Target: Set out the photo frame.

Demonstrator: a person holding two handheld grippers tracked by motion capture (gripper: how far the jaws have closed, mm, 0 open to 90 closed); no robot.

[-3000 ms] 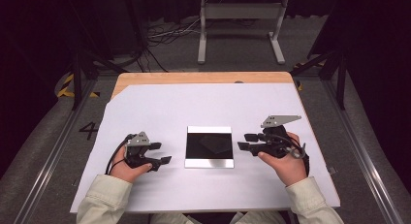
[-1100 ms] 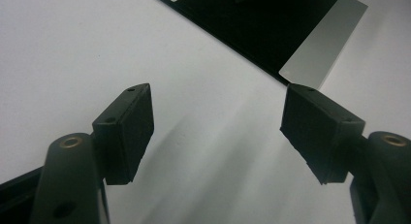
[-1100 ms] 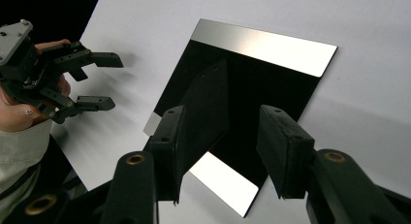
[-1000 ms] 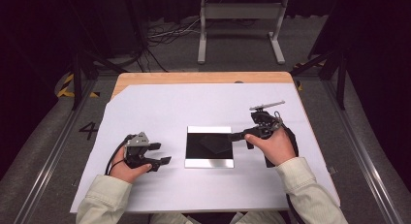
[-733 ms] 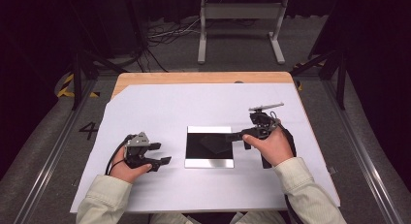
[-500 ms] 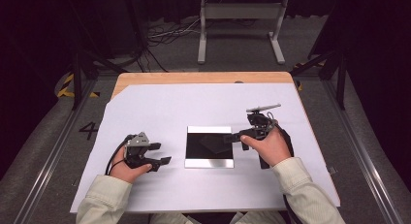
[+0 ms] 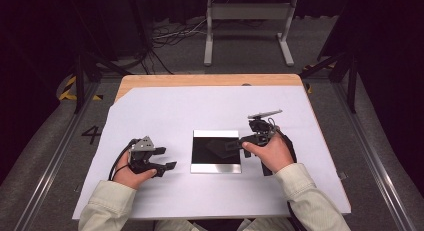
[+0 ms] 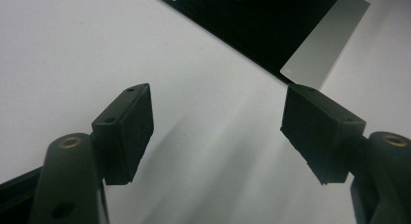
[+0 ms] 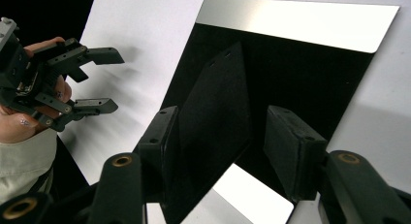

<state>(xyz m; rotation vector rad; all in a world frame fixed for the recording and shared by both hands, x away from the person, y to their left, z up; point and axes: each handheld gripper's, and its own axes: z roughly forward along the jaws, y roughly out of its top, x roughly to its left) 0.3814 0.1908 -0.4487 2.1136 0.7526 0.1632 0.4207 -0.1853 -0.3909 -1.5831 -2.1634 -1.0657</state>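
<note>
A glossy black panel (image 7: 216, 151) with a silver band at its near and far edges lies flat at the middle of the white-covered table (image 7: 200, 106). The right gripper (image 7: 231, 144) is held low over the panel's right-hand part. Its jaws have just been opening and stand spread wide; nothing is pinched between them. In the right gripper view the panel (image 9: 291, 64) is seen beyond the right gripper (image 9: 223, 136), and the gripper's own dark reflection is thrown back from the shiny face.

The left gripper (image 7: 165, 158) is rested on the sheet just left of the panel and apart from it. Its jaws are likewise spread and empty, as the left gripper view (image 8: 218, 117) shows, with a corner of the panel (image 8: 271, 25) ahead.

The step in hand is judged to be the taking up of the panel by its right edge. It would be done well if the spread jaws were drawn back to that edge, one pad slid under it and one laid on top, before any closing is begun. A thin flat plate on paper offers little to catch, so the edge may need to be tipped up first, or the panel steadied from the left by the idle gripper. The glossy face is likely to be slippery and easily marked, and a firm, square pinch on the rim is to be preferred to a scrape across the middle.
</note>
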